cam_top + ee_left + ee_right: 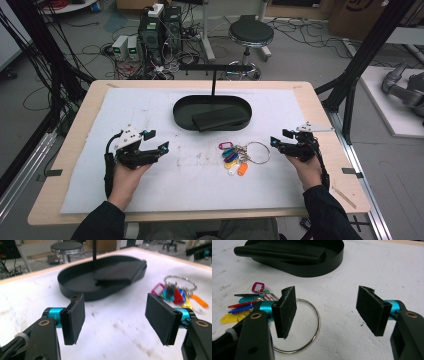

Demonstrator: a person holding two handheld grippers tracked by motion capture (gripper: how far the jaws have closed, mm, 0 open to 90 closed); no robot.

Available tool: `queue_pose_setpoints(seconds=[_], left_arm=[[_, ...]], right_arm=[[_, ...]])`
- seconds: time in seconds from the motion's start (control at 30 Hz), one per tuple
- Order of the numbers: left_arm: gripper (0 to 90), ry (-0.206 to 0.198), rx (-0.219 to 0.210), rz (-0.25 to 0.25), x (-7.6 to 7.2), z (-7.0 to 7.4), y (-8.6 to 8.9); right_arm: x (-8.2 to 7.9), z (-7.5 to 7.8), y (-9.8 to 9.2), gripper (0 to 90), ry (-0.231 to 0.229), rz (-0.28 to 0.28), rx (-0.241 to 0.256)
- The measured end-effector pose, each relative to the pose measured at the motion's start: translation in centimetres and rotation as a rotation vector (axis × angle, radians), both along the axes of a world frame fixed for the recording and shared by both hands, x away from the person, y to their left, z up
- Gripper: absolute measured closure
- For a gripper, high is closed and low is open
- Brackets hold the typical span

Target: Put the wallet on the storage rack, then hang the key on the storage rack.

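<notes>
While both tongs [156, 140] [280, 138] gape empty, the key bunch [239, 156] lies between them, near the black tray [181, 116].

Black tool [155, 141] with blue-tipped jaws, dark sleeves [100, 222]

Desk [80, 125]: pale wood edge, covered by a white mat [150, 180] with grey smudges near its middle. Tray [182, 112]: black, holding a black wallet [220, 119]. Key tags [232, 157]: magenta, teal, blue, red, yellow, white, orange, on a silver ring [257, 152]. Left gripper [156, 141] and right gripper [280, 138]: black with cyan-blue jaw fittings, black pads [75, 315]. Sleeves [100, 225]: dark.
</notes>
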State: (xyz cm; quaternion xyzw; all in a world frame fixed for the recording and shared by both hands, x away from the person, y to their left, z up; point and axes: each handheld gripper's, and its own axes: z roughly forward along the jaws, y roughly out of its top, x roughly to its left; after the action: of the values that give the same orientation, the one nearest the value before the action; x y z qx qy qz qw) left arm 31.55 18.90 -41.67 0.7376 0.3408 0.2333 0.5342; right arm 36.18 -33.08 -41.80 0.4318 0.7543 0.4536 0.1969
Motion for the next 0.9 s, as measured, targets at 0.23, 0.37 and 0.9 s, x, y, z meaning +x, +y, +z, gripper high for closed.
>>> queue_pose_setpoints(seconds=[0.23, 0.37, 0.9], left_arm=[[32.4, -0.003, 0.013, 0.027, -0.9, -0.6, 0.0], [32.0, -0.030, 0.010, 0.047, -0.7, -0.3, 0.1], [30.7, -0.020, 0.008, 0.085, -0.1, -1.0, 1.4]], right_arm=[[-0.5, 0.2, -0.2, 33.2, -0.009, -0.005, -0.004], [-1.0, 0.3, -0.4, 33.2, -0.016, -0.005, -0.003], [-1.5, -0.6, -0.7, 49.5, 0.010, 0.036, -0.007]])
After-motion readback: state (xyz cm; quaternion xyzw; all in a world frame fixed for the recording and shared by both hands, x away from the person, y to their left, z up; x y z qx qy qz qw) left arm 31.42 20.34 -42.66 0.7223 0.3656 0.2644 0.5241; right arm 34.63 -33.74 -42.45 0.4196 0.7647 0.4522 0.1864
